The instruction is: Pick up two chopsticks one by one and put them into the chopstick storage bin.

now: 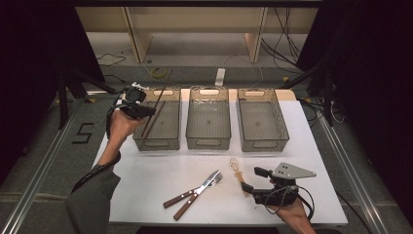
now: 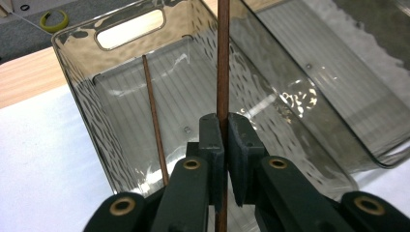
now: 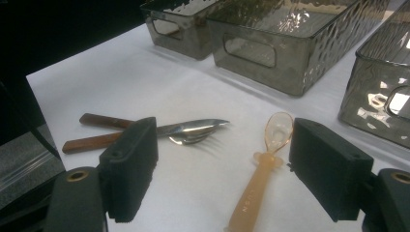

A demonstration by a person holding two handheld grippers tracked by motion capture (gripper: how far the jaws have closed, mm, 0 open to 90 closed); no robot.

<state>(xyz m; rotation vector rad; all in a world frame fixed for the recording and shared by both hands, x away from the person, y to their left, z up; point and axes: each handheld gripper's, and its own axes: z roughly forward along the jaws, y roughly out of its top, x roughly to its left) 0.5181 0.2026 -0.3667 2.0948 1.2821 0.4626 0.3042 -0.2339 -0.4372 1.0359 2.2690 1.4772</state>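
My left gripper [image 1: 146,110] [image 2: 222,126] is shut on a thin brown chopstick [image 2: 223,58] [image 1: 163,92], held over the left clear bin [image 1: 157,140] [image 2: 77,67]. A second chopstick [image 2: 153,116] leans inside that bin. My right gripper [image 1: 253,179] [image 3: 222,169] stands open near the table's front right, its jaws either side of an amber plastic spoon [image 3: 261,169] [image 1: 237,169] that lies on the table. A knife and fork with wooden handles [image 1: 195,192] [image 3: 159,131] lie crossed to the left of the spoon.
Three clear bins stand in a row at the back of the white table [image 1: 146,185]: left, middle [image 1: 208,141] and right [image 1: 263,144]. The middle and right bins look empty. Cables lie on the floor behind.
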